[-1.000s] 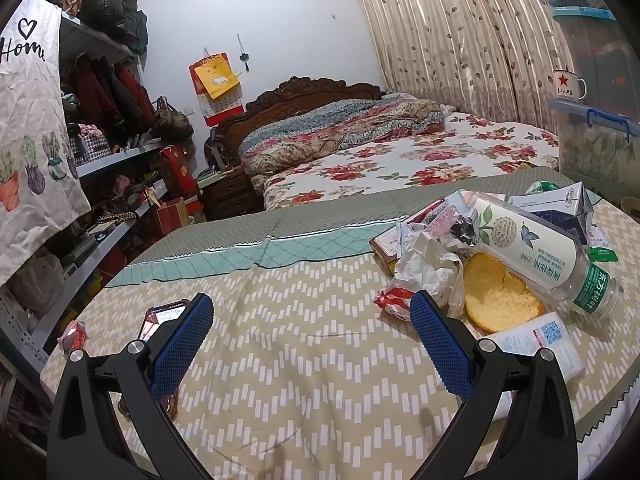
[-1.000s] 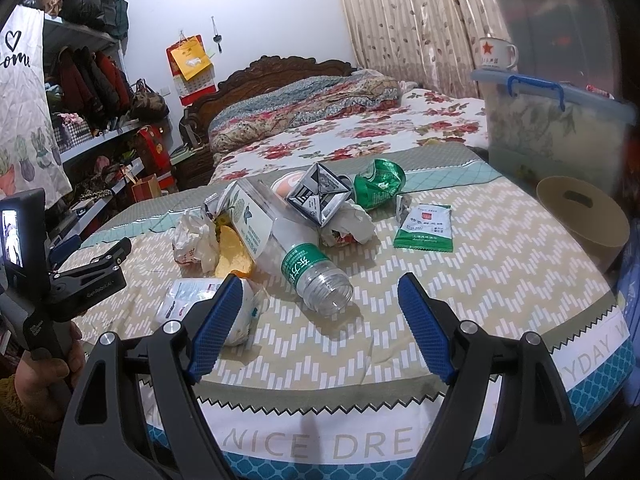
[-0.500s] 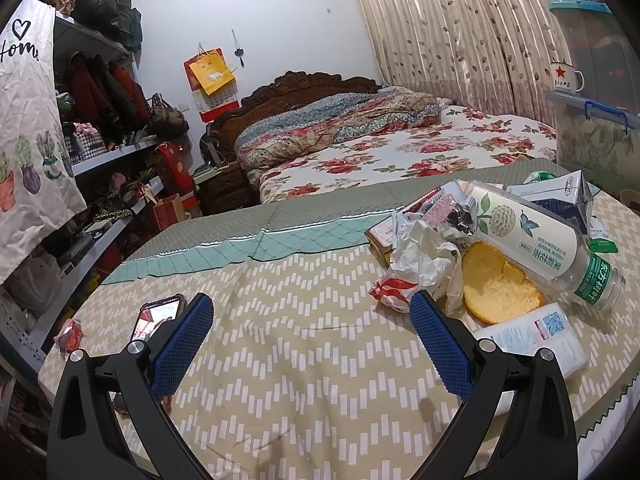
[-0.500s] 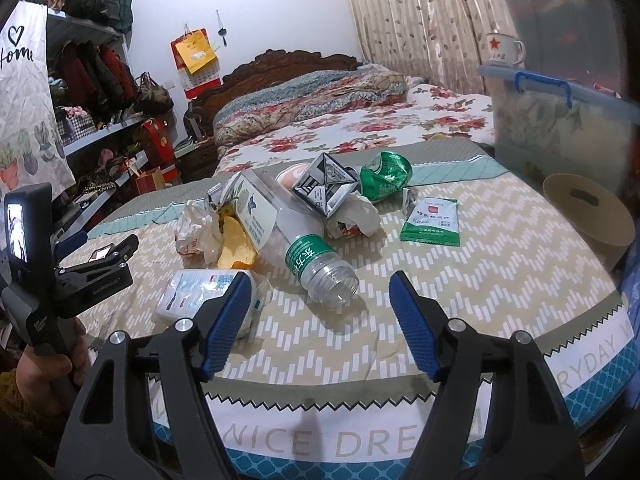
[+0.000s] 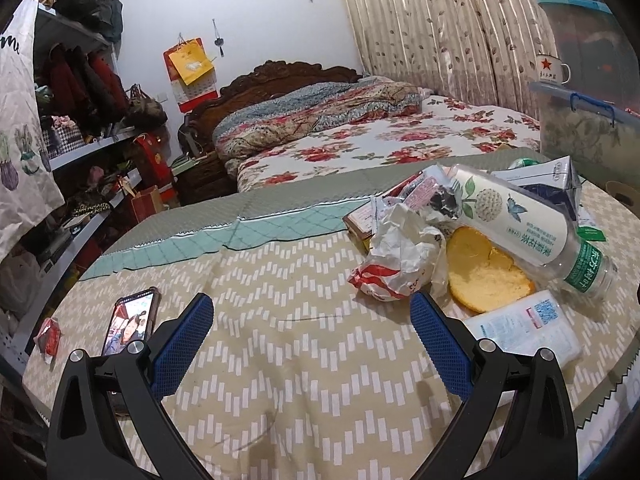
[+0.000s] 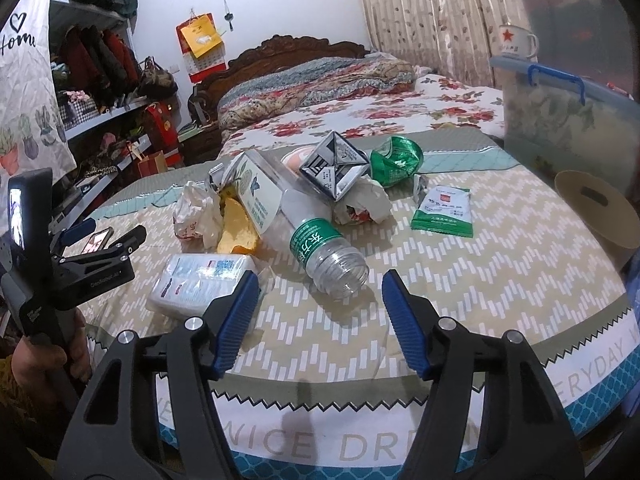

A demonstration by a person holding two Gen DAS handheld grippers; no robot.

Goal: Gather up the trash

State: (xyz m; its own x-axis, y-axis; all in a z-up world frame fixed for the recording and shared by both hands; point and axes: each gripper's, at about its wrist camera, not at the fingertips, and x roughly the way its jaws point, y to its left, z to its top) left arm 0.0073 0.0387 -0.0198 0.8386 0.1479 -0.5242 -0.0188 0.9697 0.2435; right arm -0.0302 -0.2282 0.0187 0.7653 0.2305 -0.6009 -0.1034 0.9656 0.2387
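A round table (image 6: 500,240) under a zigzag cloth carries the trash; places below are told from the plastic bottle (image 6: 308,220) lying on its side mid-table. The right gripper (image 6: 318,300) hangs tilted down just before the bottle's open mouth; its jaws have just been closing, nothing between them, pads touching nothing. The left gripper (image 5: 310,336), held in a hand (image 6: 52,360), tilts down left of the bottle, jaws released over bare cloth. A tissue pack (image 6: 200,280) and an orange peel (image 6: 236,228) lie beside the bottle's left.
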